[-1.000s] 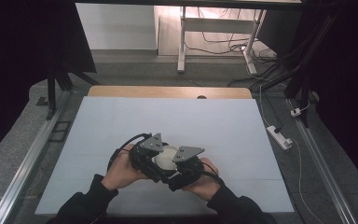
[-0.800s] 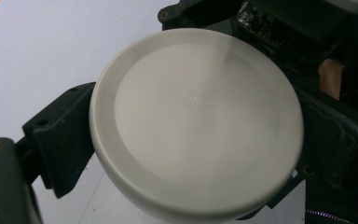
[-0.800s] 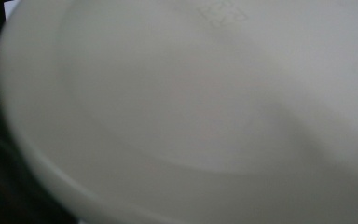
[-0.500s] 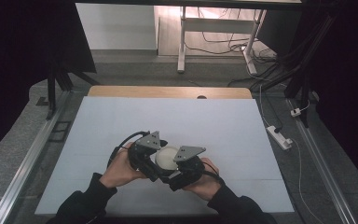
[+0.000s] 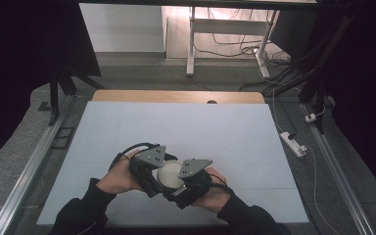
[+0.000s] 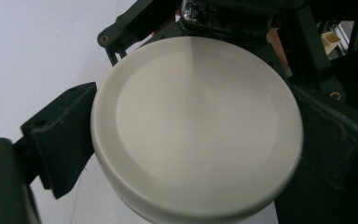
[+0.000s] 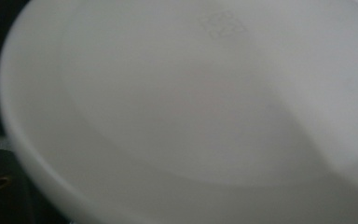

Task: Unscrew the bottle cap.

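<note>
A white round container with a flat lid hangs just above the table near its front edge, between two hand-held grippers. In the left gripper view the container faces the camera flat side on. My left gripper is shut on its rim, one black jaw pressing each side. The right gripper meets it from the other side, and its black arms close around the container's far part. In the right gripper view the white surface is very close and blurred, with one jaw against its lower-left rim.
The pale table top has a wooden strip along its far edge. Metal rails run down both sides. A white power strip lies on the floor to the right, beyond it cables and a table frame.
Both hands and the container have drifted slightly toward the person. The hold looks the same.
</note>
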Demonstrator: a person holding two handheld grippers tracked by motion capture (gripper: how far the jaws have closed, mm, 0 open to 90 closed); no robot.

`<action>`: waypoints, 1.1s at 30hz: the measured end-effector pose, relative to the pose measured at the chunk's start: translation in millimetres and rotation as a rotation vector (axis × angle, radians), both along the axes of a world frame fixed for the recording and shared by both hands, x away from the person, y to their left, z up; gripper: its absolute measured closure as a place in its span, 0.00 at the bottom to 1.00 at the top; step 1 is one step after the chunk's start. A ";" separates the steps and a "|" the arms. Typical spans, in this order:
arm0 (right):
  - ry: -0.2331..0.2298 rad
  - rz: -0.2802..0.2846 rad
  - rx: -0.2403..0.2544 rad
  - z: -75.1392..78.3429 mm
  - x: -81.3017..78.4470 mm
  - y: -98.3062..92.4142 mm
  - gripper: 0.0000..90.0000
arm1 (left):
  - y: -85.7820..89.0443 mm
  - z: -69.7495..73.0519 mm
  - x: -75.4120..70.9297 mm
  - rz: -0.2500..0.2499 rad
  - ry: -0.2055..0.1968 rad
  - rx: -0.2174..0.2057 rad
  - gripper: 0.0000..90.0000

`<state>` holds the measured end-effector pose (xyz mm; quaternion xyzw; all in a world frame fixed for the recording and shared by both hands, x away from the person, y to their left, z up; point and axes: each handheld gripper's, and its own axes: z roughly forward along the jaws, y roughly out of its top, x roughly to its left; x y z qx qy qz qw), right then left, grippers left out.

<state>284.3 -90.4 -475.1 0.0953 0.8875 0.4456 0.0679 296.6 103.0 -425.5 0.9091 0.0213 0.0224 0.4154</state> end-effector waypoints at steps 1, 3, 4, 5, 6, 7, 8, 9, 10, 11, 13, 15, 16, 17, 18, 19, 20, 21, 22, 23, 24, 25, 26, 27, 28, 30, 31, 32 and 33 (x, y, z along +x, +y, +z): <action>0.000 0.000 0.000 0.0 0.0 0.0 0.07 | -0.2 -0.2 0.2 0.011 0.003 0.001 0.08; 0.002 -0.017 -0.002 -0.3 1.2 -0.4 0.07 | -1.2 -0.9 1.1 0.043 0.005 -0.002 0.08; -0.005 -0.037 -0.009 -0.6 3.6 -1.5 0.07 | -2.7 -1.9 2.7 0.079 0.014 -0.007 0.08; -0.002 -0.049 -0.010 -0.8 4.5 -2.1 0.07 | -2.7 -1.9 2.7 0.079 0.014 -0.007 0.08; -0.002 -0.049 -0.010 -0.8 4.5 -2.1 0.07 | -3.5 -2.3 3.4 0.095 0.017 -0.009 0.08; -0.004 -0.075 -0.016 -1.1 6.2 -2.7 0.07 | -4.5 -2.6 3.8 0.112 0.019 -0.007 0.08; -0.007 -0.086 -0.020 -1.3 7.1 -3.2 0.07 | -5.9 -3.1 3.6 0.135 0.023 -0.011 0.08; -0.005 -0.098 -0.018 -1.5 7.8 -3.5 0.07 | -8.6 -3.0 3.1 0.179 0.026 -0.009 0.08; -0.005 -0.108 -0.019 -1.7 8.6 -4.0 0.07 | -8.6 -3.0 3.1 0.179 0.026 -0.009 0.08; -0.005 -0.108 -0.019 -1.7 8.6 -4.0 0.07 | -10.2 -2.8 2.4 0.203 0.027 -0.008 0.08; -0.006 -0.130 -0.022 -1.6 9.9 -4.8 0.07 | -13.7 -2.2 1.1 0.253 0.028 -0.004 0.08; 0.000 -0.156 -0.019 -1.8 11.0 -5.4 0.07 | -17.5 -1.4 -0.7 0.302 0.022 0.006 0.08; 0.000 -0.166 -0.020 -1.9 11.6 -5.7 0.07 | -19.7 -1.1 -2.1 0.327 0.018 0.009 0.08; -0.002 -0.174 -0.023 -2.1 12.3 -6.1 0.07 | -22.0 -0.8 -3.7 0.350 0.010 0.014 0.08; -0.006 -0.180 -0.026 -2.4 12.9 -6.5 0.07 | -24.4 -0.6 -5.2 0.371 0.004 0.019 0.08; -0.009 -0.186 -0.029 -2.6 13.1 -6.8 0.07 | -26.8 -0.6 -6.9 0.387 -0.003 0.024 0.08; -0.005 -0.194 -0.027 -2.7 13.3 -7.2 0.07 | -28.6 -0.5 -8.0 0.398 -0.009 0.029 0.08; -0.005 -0.192 -0.024 -2.7 13.6 -7.6 0.07 | -29.6 -0.3 -8.4 0.401 -0.010 0.033 0.08; -0.002 -0.190 -0.022 -2.6 13.6 -7.8 0.07 | -29.8 -0.3 -8.4 0.400 -0.008 0.032 0.08; -0.002 -0.190 -0.022 -2.6 13.6 -7.8 0.07 | -29.3 -0.3 -8.0 0.393 -0.007 0.027 0.08; 0.000 -0.188 -0.019 -2.5 13.5 -8.0 0.07 | -28.1 -0.3 -7.1 0.380 -0.003 0.021 0.08; 0.003 -0.180 -0.012 -2.0 13.3 -8.0 0.07 | -26.5 -0.5 -5.6 0.367 0.007 0.012 0.06; 0.004 -0.173 -0.008 -1.7 13.3 -8.0 0.07 | -22.4 0.4 -2.3 0.334 0.035 -0.004 0.04; 0.004 -0.173 -0.008 -1.7 13.3 -8.0 0.07 | -22.4 0.4 -2.3 0.334 0.035 -0.004 0.03; 0.002 -0.159 -0.005 -1.1 12.4 -7.7 0.07 | -20.5 1.0 -1.4 0.325 0.045 -0.019 0.02; 0.003 -0.154 -0.001 -0.9 11.4 -7.3 0.07 | -15.4 3.8 -0.1 0.295 0.041 -0.029 0.02; 0.003 -0.144 0.001 -0.7 11.0 -7.1 0.07 | -13.1 5.0 0.4 0.278 0.038 -0.029 0.02; 0.004 -0.128 0.005 -0.4 9.9 -6.5 0.07 | -10.9 6.1 0.7 0.261 0.036 -0.029 0.01; 0.002 -0.119 0.004 -0.3 9.4 -6.2 0.07 | -9.2 6.7 0.7 0.232 0.038 -0.023 0.01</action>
